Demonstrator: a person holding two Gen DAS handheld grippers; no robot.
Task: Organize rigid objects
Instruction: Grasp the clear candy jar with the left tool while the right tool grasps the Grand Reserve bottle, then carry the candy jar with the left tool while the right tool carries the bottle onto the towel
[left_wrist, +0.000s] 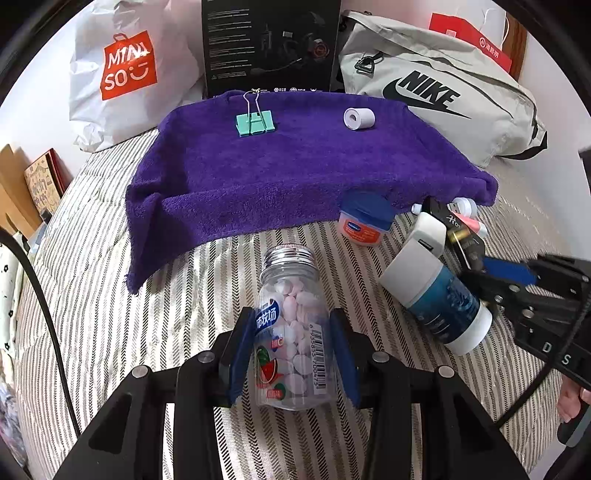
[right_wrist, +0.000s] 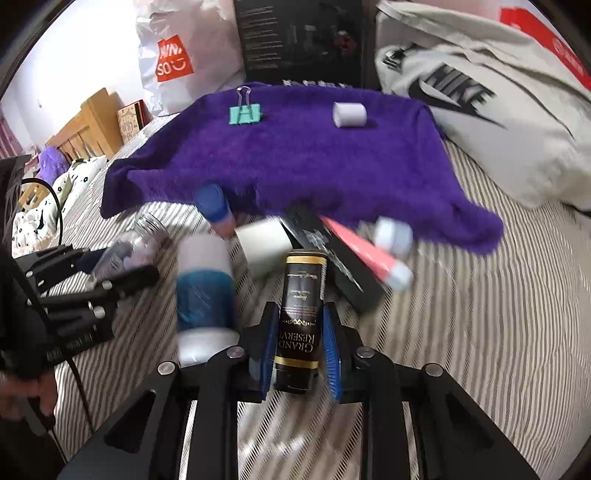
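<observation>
- While the striped bedspread (left_wrist: 110, 295) carries a heap of small items, the left gripper (left_wrist: 293, 354) has its blue pads pressed against both sides of a clear candy jar (left_wrist: 291, 332) with a silver screw cap, which lies on the stripes pointing toward the purple towel (left_wrist: 295, 166).
- Over in the right wrist view, the right gripper (right_wrist: 301, 347) is clamped on a black "Grand Reserve" tube (right_wrist: 301, 317) with gold bands.
- Just left of that tube lies a blue-and-white bottle (right_wrist: 205, 291), blurred.
- Beyond it sit a white cylinder (right_wrist: 264, 245), a black box (right_wrist: 332, 258), a pink tube (right_wrist: 365, 251) and a blue-lidded Vaseline jar (left_wrist: 364, 218) at the towel's near edge.
- On the towel rest a teal binder clip (left_wrist: 255, 123) and a small white roll (left_wrist: 359, 118), well apart.
- Behind stand a Miniso bag (left_wrist: 125, 70) and a grey Nike bag (left_wrist: 443, 96).
</observation>
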